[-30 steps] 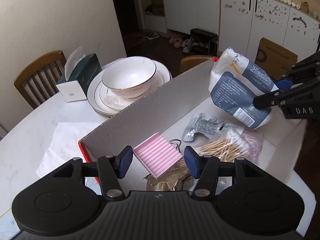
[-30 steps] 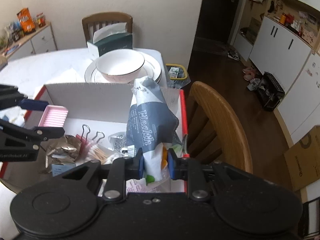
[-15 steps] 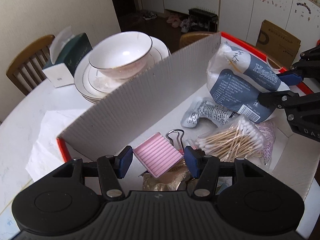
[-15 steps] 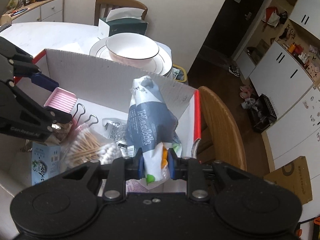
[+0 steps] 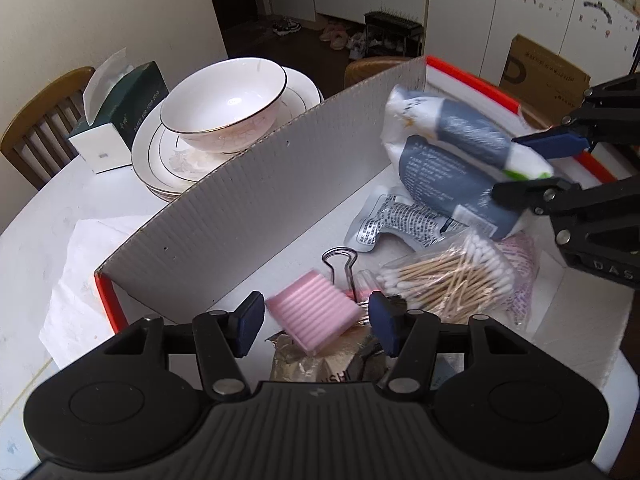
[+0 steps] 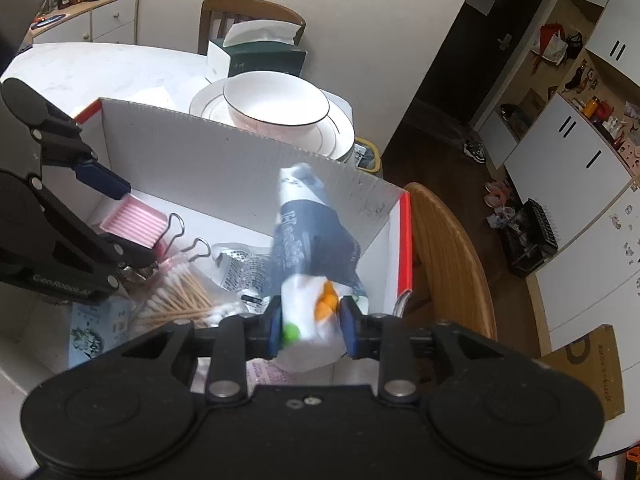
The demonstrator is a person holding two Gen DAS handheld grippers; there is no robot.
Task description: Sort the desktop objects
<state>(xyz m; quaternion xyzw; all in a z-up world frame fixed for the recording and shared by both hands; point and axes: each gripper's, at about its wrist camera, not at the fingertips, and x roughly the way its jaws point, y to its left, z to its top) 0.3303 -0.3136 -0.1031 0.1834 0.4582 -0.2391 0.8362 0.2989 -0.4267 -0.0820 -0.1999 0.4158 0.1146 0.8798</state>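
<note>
A white box with red edges (image 5: 248, 200) sits on the table and holds several items. My left gripper (image 5: 316, 322) is open over its near corner; a pink ridged pad (image 5: 316, 310) lies tilted between the fingers, loose, blurred. My right gripper (image 6: 312, 330) has its jaws wider than before around the end of a blue-and-white tissue pack (image 6: 308, 236), which looks blurred; it also shows in the left wrist view (image 5: 452, 160). Cotton swabs (image 5: 452, 276), a binder clip (image 5: 340, 260) and a silver pouch (image 5: 396, 222) lie in the box.
Stacked plates with a white bowl (image 5: 224, 100) and a green tissue box (image 5: 120, 116) stand behind the box on the white table (image 5: 32, 232). A wooden chair (image 6: 448, 248) stands right of the box. A white paper sheet (image 5: 76, 264) lies left of it.
Both grippers have lowered into the box. The pink pad has tilted and slipped from between the left fingers. The right jaws have widened around the tissue pack, which is moving.
</note>
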